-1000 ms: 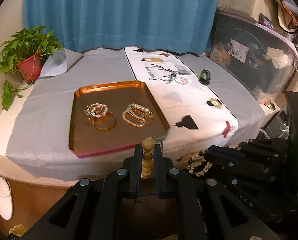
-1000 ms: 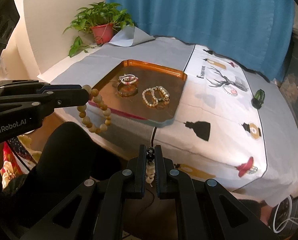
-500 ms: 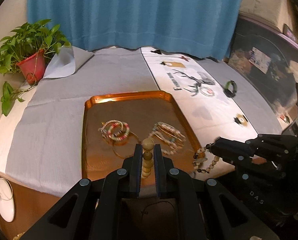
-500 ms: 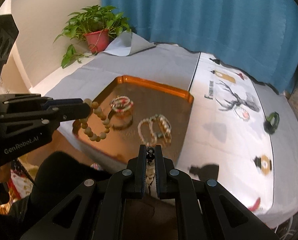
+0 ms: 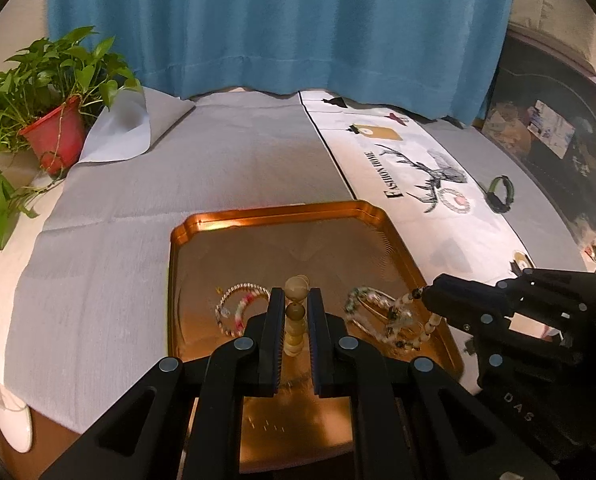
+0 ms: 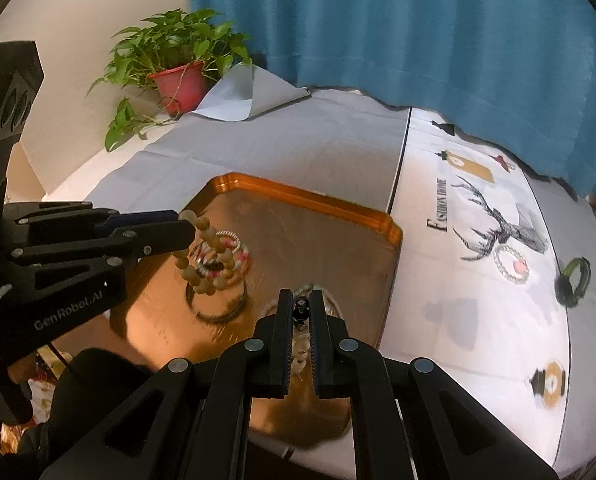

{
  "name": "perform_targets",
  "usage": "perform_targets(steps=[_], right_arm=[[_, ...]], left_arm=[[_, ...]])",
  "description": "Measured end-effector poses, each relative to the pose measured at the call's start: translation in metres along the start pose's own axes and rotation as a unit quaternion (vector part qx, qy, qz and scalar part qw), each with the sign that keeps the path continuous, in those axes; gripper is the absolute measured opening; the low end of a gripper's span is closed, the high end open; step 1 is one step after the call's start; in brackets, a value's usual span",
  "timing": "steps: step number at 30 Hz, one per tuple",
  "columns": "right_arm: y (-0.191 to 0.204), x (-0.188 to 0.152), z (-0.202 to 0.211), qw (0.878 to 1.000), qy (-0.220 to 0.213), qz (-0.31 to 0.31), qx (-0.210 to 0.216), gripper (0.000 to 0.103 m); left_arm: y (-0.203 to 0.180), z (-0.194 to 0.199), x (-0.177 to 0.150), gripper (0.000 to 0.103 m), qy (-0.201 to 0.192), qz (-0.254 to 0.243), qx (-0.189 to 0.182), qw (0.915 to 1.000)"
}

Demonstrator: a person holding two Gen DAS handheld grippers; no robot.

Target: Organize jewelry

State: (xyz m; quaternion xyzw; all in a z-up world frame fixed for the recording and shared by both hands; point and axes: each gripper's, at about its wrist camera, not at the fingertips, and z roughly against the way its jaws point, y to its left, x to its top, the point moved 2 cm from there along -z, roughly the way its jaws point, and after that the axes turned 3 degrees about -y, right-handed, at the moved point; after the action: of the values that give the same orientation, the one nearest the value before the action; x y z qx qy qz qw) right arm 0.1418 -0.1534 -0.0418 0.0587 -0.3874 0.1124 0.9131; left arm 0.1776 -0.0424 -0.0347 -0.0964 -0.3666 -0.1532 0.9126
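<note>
While a second ago both claws hung short of the worktop's near edge, they now hang over the tray, which fills the lower middle of each view.

The tray is a shiny copper-coloured rectangle with a raised, notched rim, lying on a matte grey cloth; right of it runs a white printed runner. Two bracelet piles lie on the tray: thin coloured bangles just ahead-left of the left claw, pale beaded loops ahead-right.

The left claw is clenched on a wooden bracelet of round tan beads, whose loop dangles over the bangles. The right claw is clenched on a bead strand of small pale and dark beads, hanging above the beaded loops.
</note>
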Motion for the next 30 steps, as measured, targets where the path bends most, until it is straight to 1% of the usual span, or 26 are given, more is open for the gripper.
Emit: perform_targets(steps=[3, 5, 6, 7, 8, 9, 10, 11, 13, 17, 23, 25, 30], right_arm=[[-0.005, 0.006, -0.01, 1.0, -0.001, -0.004, -0.002, 0.008], [-0.008, 0.008, -0.018, 1.0, 0.002, -0.007, 0.001, 0.01], [-0.009, 0.007, -0.025, 1.0, 0.01, -0.008, -0.002, 0.011], [-0.01, 0.006, -0.033, 1.0, 0.025, -0.007, -0.009, 0.015], [-0.011, 0.002, -0.039, 0.999, 0.042, -0.008, -0.016, 0.02], [-0.011, -0.002, -0.045, 0.998, 0.055, -0.009, -0.018, 0.039], [-0.011, -0.007, -0.047, 0.998, 0.064, -0.01, -0.017, 0.056], [-0.011, -0.011, -0.047, 0.998, 0.066, -0.011, -0.017, 0.065], [-0.011, -0.022, -0.045, 0.997, 0.072, -0.006, -0.02, 0.066], [-0.011, -0.044, -0.028, 0.996, 0.081, -0.015, -0.029, 0.068], [-0.009, -0.064, 0.011, 0.996, 0.074, -0.031, -0.039, 0.069], [-0.005, -0.068, 0.03, 0.997, 0.061, -0.031, -0.044, 0.069], [0.004, -0.075, 0.061, 0.997, 0.041, -0.029, -0.052, 0.07]], left_arm=[[0.003, -0.011, 0.003, 0.01, 0.002, 0.001, 0.01, 0.9999], [0.007, -0.017, 0.002, 0.015, 0.002, 0.005, 0.023, 0.9997], [0.009, -0.021, 0.001, 0.037, 0.009, 0.005, 0.034, 0.9994], [0.011, -0.024, 0.0, 0.08, 0.015, 0.007, 0.045, 0.9988], [0.013, -0.027, -0.002, 0.097, 0.021, 0.01, 0.066, 0.9976], [0.015, -0.027, -0.005, 0.102, 0.018, 0.012, 0.087, 0.996], [0.016, -0.026, -0.009, 0.102, 0.012, 0.011, 0.1, 0.9949], [0.016, -0.025, -0.013, 0.102, 0.016, 0.008, 0.103, 0.9945], [0.017, -0.025, -0.021, 0.102, 0.031, 0.008, 0.104, 0.994], [0.012, -0.012, -0.037, 0.102, 0.041, 0.016, 0.102, 0.9939], [-0.003, 0.026, -0.059, 0.102, 0.034, 0.024, 0.1, 0.9942], [-0.008, 0.04, -0.066, 0.102, 0.029, 0.024, 0.103, 0.994], [-0.018, 0.073, -0.078, 0.102, 0.013, 0.025, 0.106, 0.994]])
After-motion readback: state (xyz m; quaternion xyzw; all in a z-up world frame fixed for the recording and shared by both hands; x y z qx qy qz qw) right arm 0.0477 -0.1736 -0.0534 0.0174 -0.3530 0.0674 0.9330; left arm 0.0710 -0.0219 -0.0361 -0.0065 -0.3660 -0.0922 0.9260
